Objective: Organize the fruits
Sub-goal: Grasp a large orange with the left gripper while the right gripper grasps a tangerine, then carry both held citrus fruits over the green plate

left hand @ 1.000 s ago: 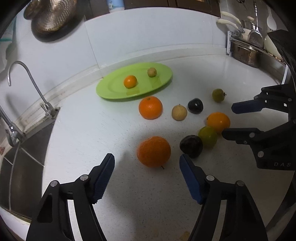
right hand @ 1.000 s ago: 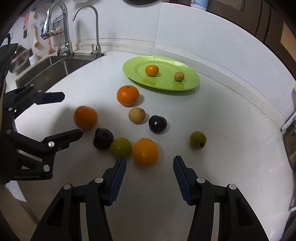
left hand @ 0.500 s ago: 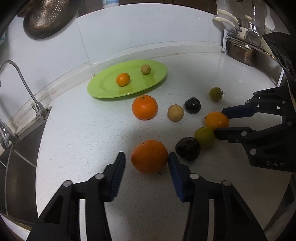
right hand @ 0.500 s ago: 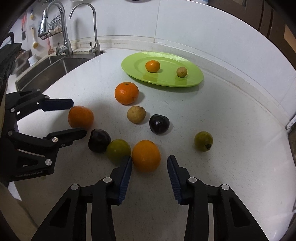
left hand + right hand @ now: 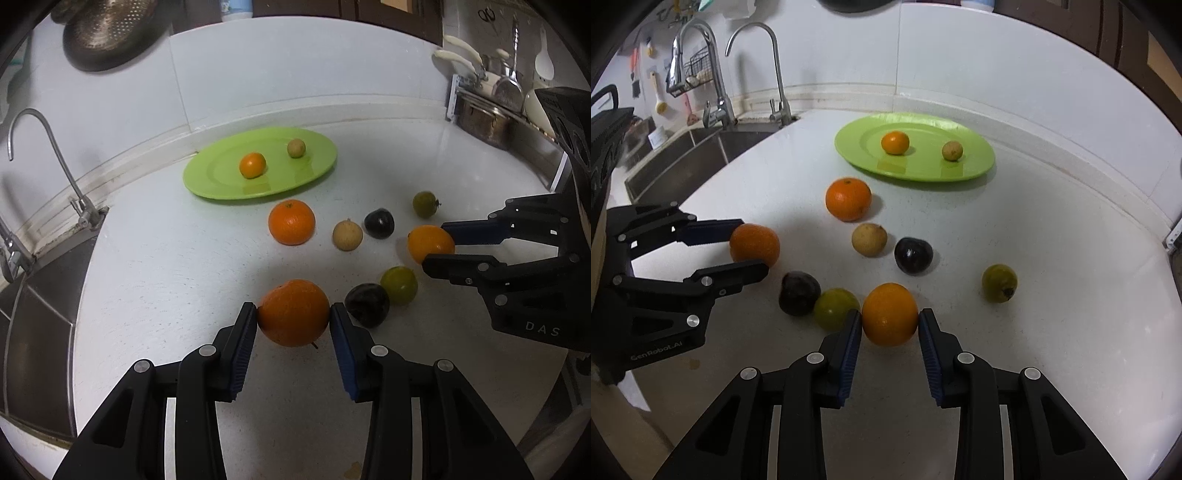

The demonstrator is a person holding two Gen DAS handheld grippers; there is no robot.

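- L gripper [image 5: 293, 314] jaws, just closing, pinching large round orange [image 5: 293, 312] on white speckled table [image 5: 166, 280], beside dark plum [image 5: 367, 304].
- R gripper [image 5: 890, 319] jaws, just closing, pinching smooth yellow-orange citrus [image 5: 890, 314] on table, touching green lime [image 5: 834, 308].

Left gripper [image 5: 293, 314]: matte black plastic frame; two long fingers built as open, triangulated linkages.
Left pads [image 5: 244, 347]: dark blue, ribbed with fine ridges, set on the inner faces of the fingers.
Left fasteners: round silver screw heads at each linkage joint.
Left marking: white "GenRobot.AI" lettering on the body's side, seen from the right wrist.
Right gripper [image 5: 889, 317]: same black build, same open-web arms.
Right pads [image 5: 849, 350]: dark blue, ridged strips.
Right fasteners: silver round-headed screws at the pivots.
Right marking: pale letters "DAS" on the side block, seen from the left wrist.
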